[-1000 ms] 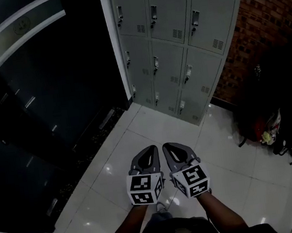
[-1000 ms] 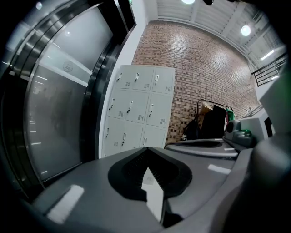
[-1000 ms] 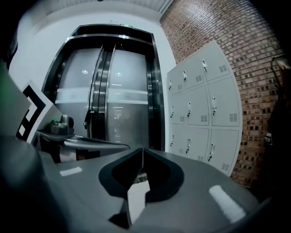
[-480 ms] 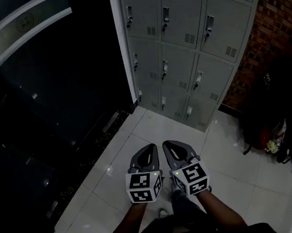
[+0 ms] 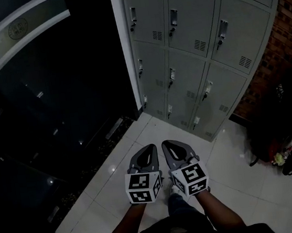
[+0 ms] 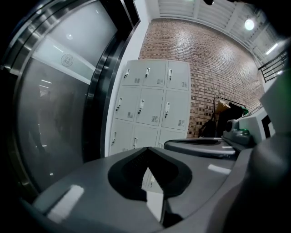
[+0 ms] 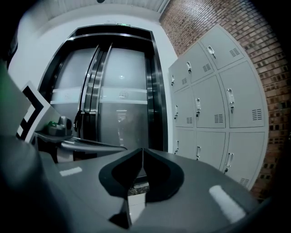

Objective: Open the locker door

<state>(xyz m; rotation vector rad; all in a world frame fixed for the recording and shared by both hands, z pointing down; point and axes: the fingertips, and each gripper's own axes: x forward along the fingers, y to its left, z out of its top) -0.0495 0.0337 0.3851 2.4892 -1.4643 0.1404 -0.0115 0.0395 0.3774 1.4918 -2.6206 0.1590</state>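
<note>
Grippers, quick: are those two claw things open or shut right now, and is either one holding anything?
Left gripper: shut, holding nothing.
Right gripper: shut, holding nothing.

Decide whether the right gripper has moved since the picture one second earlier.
Yes. The right gripper has moved toward the lockers: the strip of floor between it and their base is shorter now.

Glossy white tiled floor (image 5: pixel 238 181)
Grey lockers (image 5: pixel 196 49) stand on it beside the brick wall (image 5: pixel 290 37); dark bags (image 5: pixel 276 142) lie on it at the right.
</note>
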